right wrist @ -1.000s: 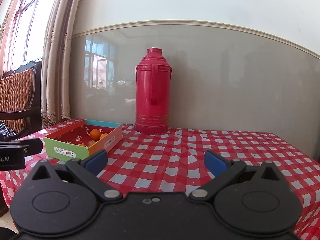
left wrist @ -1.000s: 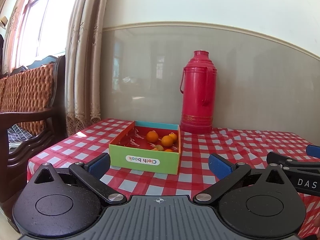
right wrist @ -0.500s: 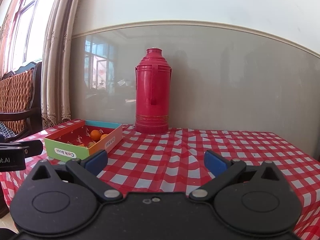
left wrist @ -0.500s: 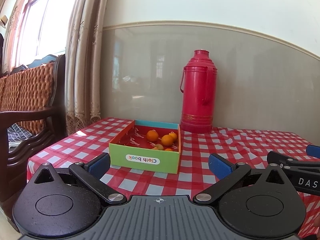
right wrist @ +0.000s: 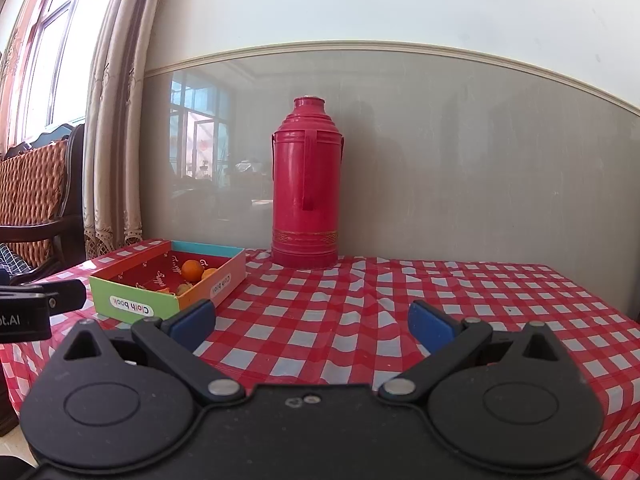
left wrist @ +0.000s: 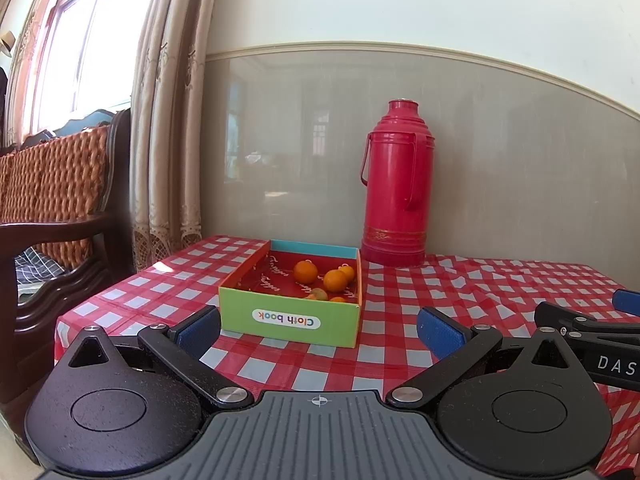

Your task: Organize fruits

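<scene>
A green cardboard box (left wrist: 288, 320) marked "Cloth book" stands on the red checked tablecloth (left wrist: 440, 288). Several small oranges (left wrist: 305, 271) lie inside it, with a greenish fruit (left wrist: 319, 293) near the front. The box also shows in the right wrist view (right wrist: 132, 304), at the left. My left gripper (left wrist: 318, 330) is open and empty, held low just in front of the box. My right gripper (right wrist: 312, 322) is open and empty over the cloth to the right of the box; part of it shows in the left wrist view (left wrist: 580, 328).
A tall red thermos (left wrist: 396, 188) stands at the back against the wall, right of the box; it also shows in the right wrist view (right wrist: 306, 188). A wooden chair with a woven cushion (left wrist: 52, 184) and curtains (left wrist: 168, 120) are left of the table.
</scene>
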